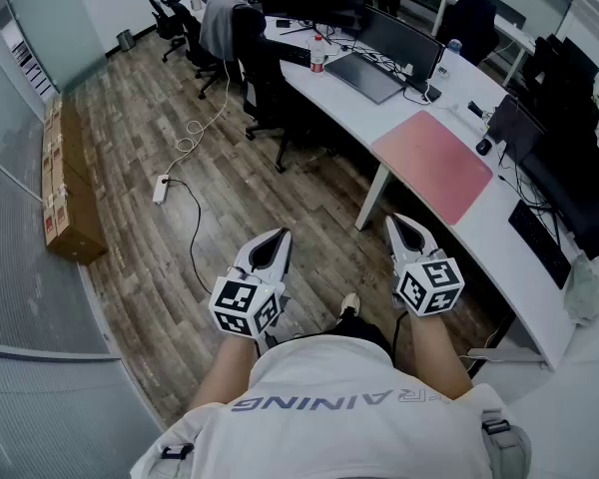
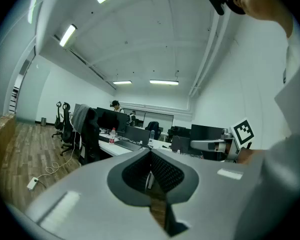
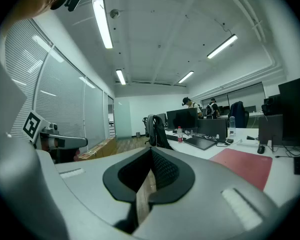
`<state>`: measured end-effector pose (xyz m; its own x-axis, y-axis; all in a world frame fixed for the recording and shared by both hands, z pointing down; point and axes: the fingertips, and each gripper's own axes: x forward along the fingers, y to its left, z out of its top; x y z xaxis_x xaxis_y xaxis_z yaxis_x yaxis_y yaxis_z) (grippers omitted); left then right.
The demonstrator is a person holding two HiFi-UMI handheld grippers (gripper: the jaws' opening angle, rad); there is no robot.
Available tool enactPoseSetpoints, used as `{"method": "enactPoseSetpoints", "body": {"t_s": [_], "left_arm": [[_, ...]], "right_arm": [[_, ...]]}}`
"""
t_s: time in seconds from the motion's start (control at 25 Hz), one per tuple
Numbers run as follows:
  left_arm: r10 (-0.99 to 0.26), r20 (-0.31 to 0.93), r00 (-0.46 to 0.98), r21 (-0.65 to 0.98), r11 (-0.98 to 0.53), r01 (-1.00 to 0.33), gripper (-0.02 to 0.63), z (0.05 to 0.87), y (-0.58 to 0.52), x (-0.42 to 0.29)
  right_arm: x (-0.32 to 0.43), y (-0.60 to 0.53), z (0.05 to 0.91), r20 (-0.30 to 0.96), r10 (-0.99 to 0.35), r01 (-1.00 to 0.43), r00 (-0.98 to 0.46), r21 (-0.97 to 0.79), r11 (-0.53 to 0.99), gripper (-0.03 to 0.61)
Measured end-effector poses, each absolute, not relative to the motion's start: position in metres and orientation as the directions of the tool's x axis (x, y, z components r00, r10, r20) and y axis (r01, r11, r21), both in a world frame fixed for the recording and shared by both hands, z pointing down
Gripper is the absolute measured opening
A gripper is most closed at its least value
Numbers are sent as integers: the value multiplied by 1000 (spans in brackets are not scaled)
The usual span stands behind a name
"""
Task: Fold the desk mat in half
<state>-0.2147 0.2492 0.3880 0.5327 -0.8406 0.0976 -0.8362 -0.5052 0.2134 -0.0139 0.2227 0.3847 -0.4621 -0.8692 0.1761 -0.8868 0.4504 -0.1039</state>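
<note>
Desk mat point(image 1: 434, 163) lies flat far right, unreached; left gripper point(image 1: 271, 244) and right gripper point(image 1: 406, 231) hang near the body, jaws closed, empty, pre-approach.

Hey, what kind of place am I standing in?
Most likely an open-plan office: a long white curved desk carrying black computer monitors, black swivel office chairs, and a flat pink rectangular desk mat.

both forearms point(image 1: 431, 345) reach forward side by side, holding the left gripper point(image 1: 272, 243) and the right gripper point(image 1: 405, 230) apart and pointing ahead, each with its jaws closed together on nothing.
</note>
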Motion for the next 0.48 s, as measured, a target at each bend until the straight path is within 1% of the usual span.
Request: {"method": "enactPoseSetpoints", "body": {"t_s": [0.48], "left_arm": [[-827, 112, 551, 240, -516, -822, 0, 393, 251, -213]], "right_arm": [[-17, 226, 389, 201, -863, -886, -463, -77, 457, 15]]}}
